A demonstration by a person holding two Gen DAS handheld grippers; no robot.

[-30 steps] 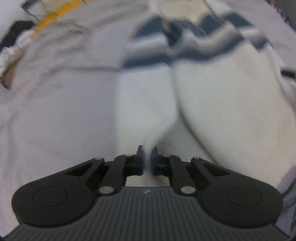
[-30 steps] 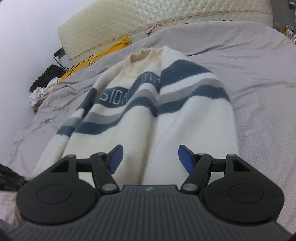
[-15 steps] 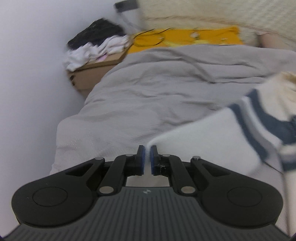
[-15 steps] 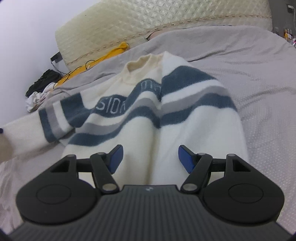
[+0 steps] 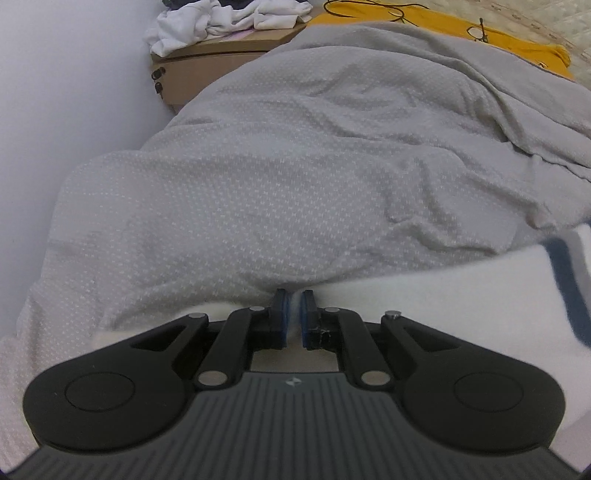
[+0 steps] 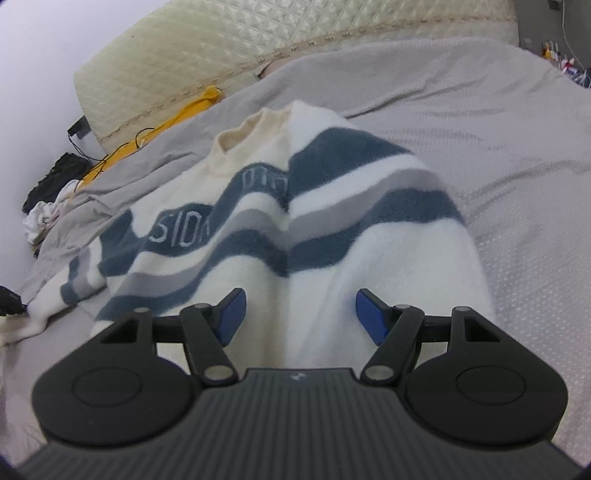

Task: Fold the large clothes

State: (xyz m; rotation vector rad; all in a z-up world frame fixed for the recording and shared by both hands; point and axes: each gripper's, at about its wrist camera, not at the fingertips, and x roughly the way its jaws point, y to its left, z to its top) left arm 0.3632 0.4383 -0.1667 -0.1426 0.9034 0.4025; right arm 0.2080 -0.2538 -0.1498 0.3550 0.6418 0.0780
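A cream sweater with blue and grey stripes lies on the grey bedspread, collar toward the headboard. Its right side is folded over the body. Its left sleeve is stretched out sideways, and my left gripper is shut on the sleeve's white cuff end, low over the bedspread. In the right wrist view that sleeve runs off to the left edge. My right gripper hangs open above the sweater's lower part, nothing between its blue pads.
A cardboard box topped with white clothes stands by the wall beyond the bed's corner. A yellow cloth with black cables lies by the quilted headboard. Small items sit at the far right.
My left gripper has swung out to the left with the sleeve end, pulling the sleeve from over the sweater's body to lie stretched sideways. The right gripper has edged slightly closer to the sweater.
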